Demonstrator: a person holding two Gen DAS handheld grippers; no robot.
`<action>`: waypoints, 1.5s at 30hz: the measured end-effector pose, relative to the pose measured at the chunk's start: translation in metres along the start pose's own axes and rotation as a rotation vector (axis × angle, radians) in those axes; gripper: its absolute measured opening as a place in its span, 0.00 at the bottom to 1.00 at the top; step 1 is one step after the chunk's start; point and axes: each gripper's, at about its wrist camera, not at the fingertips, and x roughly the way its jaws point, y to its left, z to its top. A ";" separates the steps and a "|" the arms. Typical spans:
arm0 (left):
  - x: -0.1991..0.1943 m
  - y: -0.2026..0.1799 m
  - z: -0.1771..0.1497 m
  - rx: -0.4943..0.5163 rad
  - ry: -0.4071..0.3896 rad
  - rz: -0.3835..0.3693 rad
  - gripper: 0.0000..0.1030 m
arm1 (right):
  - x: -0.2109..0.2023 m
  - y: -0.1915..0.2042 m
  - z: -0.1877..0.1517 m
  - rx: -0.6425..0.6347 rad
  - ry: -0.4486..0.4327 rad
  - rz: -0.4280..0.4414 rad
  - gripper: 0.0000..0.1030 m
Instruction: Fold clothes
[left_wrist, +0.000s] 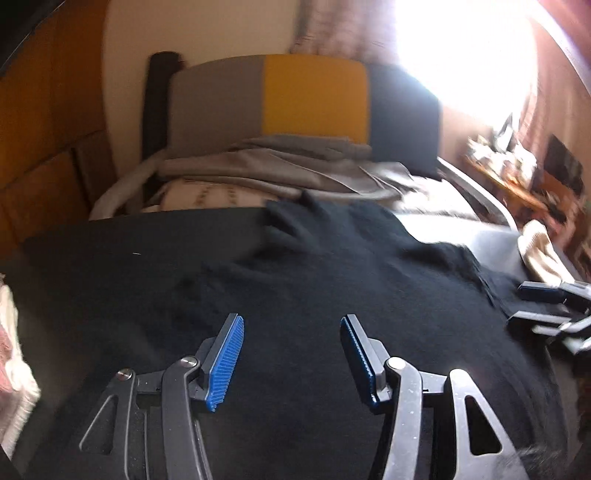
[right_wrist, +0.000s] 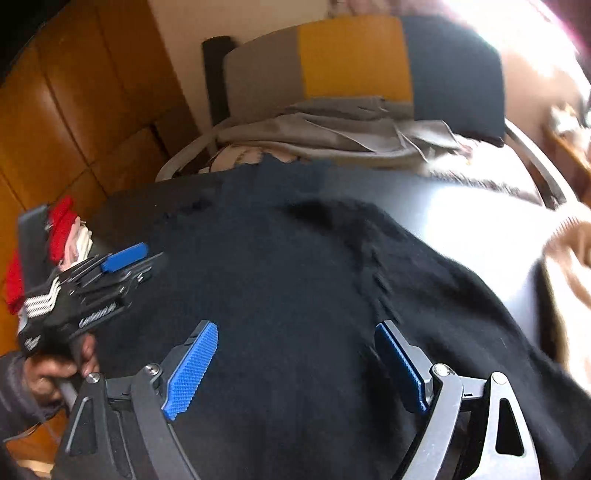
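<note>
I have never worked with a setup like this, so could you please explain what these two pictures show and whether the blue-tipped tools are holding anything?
There is no robot here: a person holds a two-finger gripper in each hand, and each gripper carries a fisheye camera looking along its fingers. One picture is from the left gripper, the other from the right gripper. Both are open over a black garment spread on a grey table, holding nothing. The right view also shows the person's left hand. Behind stands a chair draped with grey clothes.

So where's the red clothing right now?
In the right wrist view the red clothing sits at the far left edge of the table, behind the left tool, beside the black garment.
</note>
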 end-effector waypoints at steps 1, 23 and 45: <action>0.006 0.005 0.005 0.002 0.002 0.008 0.55 | 0.009 0.007 0.010 -0.013 0.001 -0.002 0.87; 0.075 0.057 0.006 -0.063 0.118 0.074 0.54 | 0.112 0.000 0.040 -0.031 0.049 -0.162 0.99; -0.039 -0.063 -0.113 0.098 0.178 -0.038 0.58 | -0.297 -0.253 -0.245 0.867 -0.368 -0.381 0.85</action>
